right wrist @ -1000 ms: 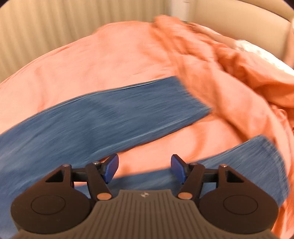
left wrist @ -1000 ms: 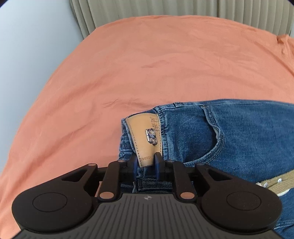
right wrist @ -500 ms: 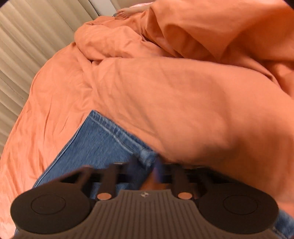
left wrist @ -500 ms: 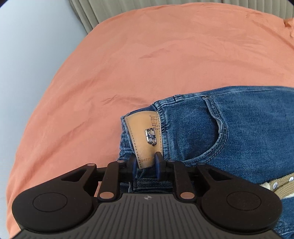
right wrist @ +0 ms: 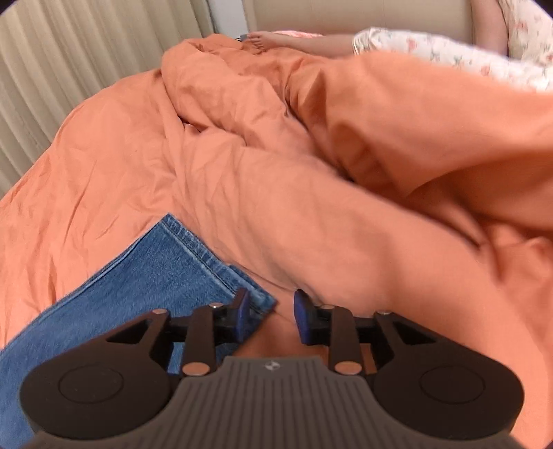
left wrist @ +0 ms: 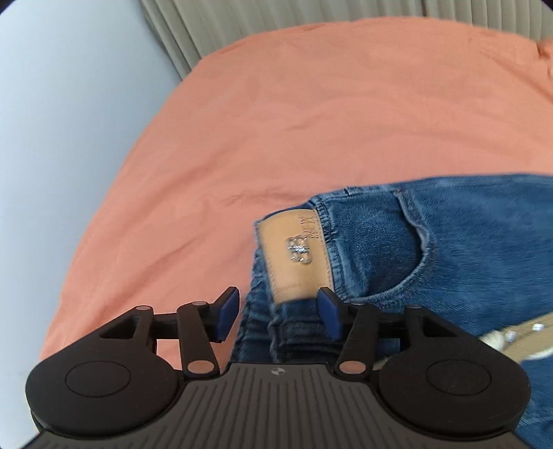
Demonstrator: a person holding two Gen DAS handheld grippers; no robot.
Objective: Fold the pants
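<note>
Blue jeans (left wrist: 449,241) lie on an orange bed sheet (left wrist: 276,121), waist end near me with a tan leather patch (left wrist: 297,255) on the waistband. My left gripper (left wrist: 278,312) hovers over that waistband. Its jaws are opening; the bunched waistband sits between them and the pads do not press on it. In the right wrist view a jeans leg (right wrist: 145,286) lies flat with its hem corner (right wrist: 262,300) by the left pad. My right gripper (right wrist: 271,316) is opening too. Between its pads I see mostly sheet, and nothing is gripped.
A bunched orange duvet (right wrist: 380,155) rises right behind the leg hem. Beyond it are a person's foot (right wrist: 262,38) and a floral pillow (right wrist: 449,51). A beige belt (left wrist: 511,338) lies on the jeans. The bed edge drops to a pale floor (left wrist: 52,172); curtains (left wrist: 276,17) hang behind.
The left gripper let go of the waistband by the leather patch and lifted slightly. The right gripper swept along the leg to its hem, shut there, and now stands open.
</note>
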